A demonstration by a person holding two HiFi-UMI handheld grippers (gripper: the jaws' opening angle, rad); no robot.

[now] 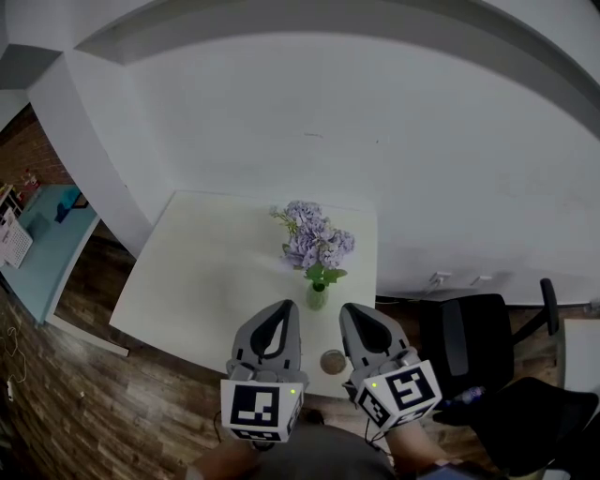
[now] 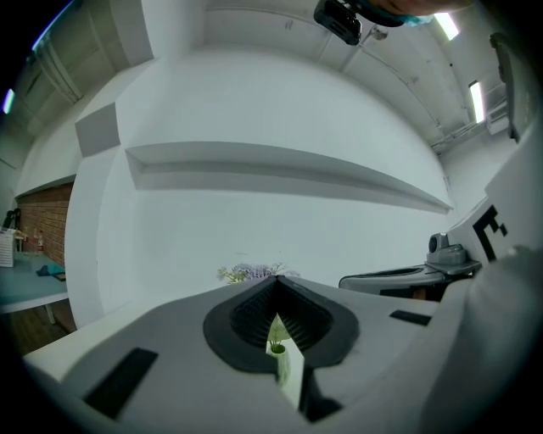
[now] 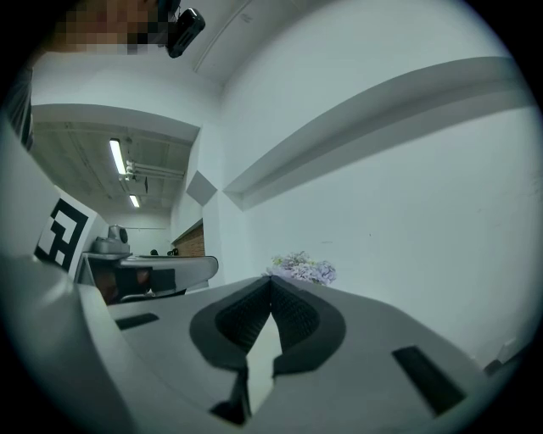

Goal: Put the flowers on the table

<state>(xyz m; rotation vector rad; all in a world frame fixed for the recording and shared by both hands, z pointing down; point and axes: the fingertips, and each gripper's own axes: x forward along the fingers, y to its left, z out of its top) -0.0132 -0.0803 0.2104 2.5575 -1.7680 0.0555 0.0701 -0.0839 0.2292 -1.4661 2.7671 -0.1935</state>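
Left hand-held gripper [image 1: 285, 306], right hand-held gripper [image 1: 348, 309], both together, empty, flowers [image 1: 314, 239] on table [image 1: 206, 272], vase [image 1: 318, 297] indistinct

Blk office chair [image 1: 473, 345] at right, blue desk [image 1: 42, 253] left, wood floor [image 1: 66, 403].

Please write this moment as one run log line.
flowers: in vase, on table | left gripper: shut, empty | right gripper: shut, empty

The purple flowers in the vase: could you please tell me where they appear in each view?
Head view: flowers at centre, on the table.
Left gripper view: flowers low centre, peeking over the jaws.
Right gripper view: flowers just right of centre, above the jaws.
Shared landmark: the wall ledge behind them.
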